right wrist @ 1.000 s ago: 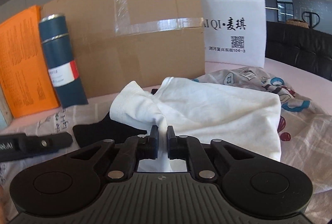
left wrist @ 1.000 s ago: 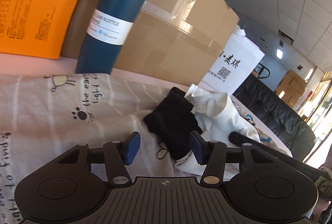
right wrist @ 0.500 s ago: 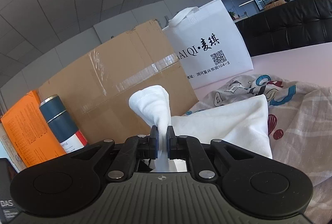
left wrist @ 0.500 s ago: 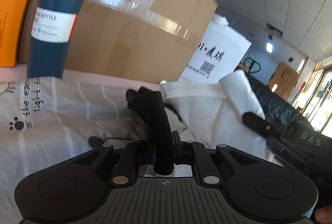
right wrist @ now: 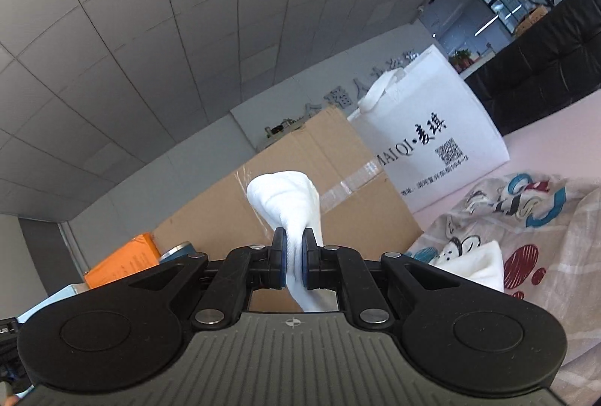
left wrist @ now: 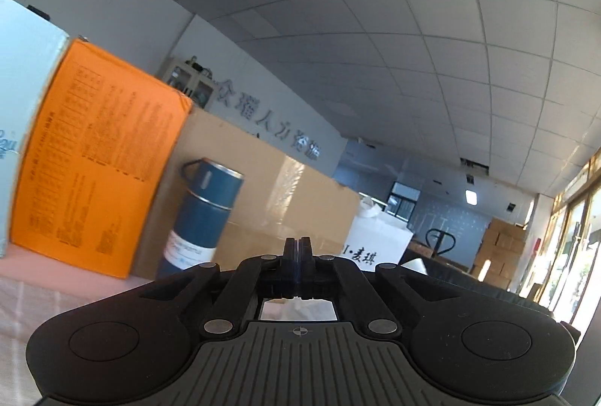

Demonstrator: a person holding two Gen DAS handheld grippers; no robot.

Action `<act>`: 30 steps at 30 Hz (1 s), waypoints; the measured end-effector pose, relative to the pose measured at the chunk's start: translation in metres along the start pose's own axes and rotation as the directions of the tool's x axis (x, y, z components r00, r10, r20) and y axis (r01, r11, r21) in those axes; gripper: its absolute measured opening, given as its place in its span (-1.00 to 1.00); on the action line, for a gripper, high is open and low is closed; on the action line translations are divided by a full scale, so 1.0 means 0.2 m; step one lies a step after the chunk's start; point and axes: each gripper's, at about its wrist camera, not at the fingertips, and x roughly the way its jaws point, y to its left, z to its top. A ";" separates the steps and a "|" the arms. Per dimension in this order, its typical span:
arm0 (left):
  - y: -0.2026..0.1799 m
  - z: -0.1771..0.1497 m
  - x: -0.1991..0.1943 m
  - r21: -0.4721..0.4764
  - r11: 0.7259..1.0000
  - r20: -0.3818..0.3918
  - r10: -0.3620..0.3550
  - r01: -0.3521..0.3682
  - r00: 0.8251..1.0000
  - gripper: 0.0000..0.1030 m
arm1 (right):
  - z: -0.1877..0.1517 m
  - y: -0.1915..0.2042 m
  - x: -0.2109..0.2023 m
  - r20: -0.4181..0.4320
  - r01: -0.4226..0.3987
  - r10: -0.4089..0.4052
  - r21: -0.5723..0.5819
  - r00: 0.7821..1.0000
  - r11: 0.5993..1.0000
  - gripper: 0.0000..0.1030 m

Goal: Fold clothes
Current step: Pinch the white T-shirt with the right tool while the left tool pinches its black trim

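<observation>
**White garment clamped and raised by the right tool**

Left wrist view: the left tool (left wrist: pixel 297 248) has its fingers pressed together, tips touching, nothing visible between them. Behind stand a tall dark blue metal flask (left wrist: pixel 201 218) with a white label whose print is too blurred to read, an orange printed carton (left wrist: pixel 97 176), a taped brown cardboard box (left wrist: pixel 285 206) and a white fabric tote bag (left wrist: pixel 375 244).

Right wrist view: the right tool (right wrist: pixel 293 261) is clamped on a white cotton garment (right wrist: pixel 289 203). The cloth bunches above the fingers and runs down through them, long axis roughly vertical. The tote bag reads "MAIQI·麦琪" beside a QR code. A cartoon-printed grey sheet (right wrist: pixel 526 218) covers the pink desk (right wrist: pixel 556 143).
</observation>
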 end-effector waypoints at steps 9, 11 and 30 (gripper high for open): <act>0.23 -0.26 0.21 -0.375 0.927 -0.369 -0.139 -0.010 0.919 -0.07 | -0.06 0.03 0.02 -0.039 0.118 -0.120 -0.051 0.992 0.992 -0.86; 0.23 -0.35 0.29 -0.439 0.898 -0.420 -0.195 -0.010 0.886 0.38 | -0.07 0.02 0.03 -0.047 0.128 -0.130 -0.048 0.990 0.991 -0.86; -0.02 -0.61 0.78 -0.202 0.976 -0.455 -0.020 -0.082 0.890 0.00 | -0.11 -0.01 0.04 -0.089 0.085 -0.086 -0.014 0.992 0.996 -0.86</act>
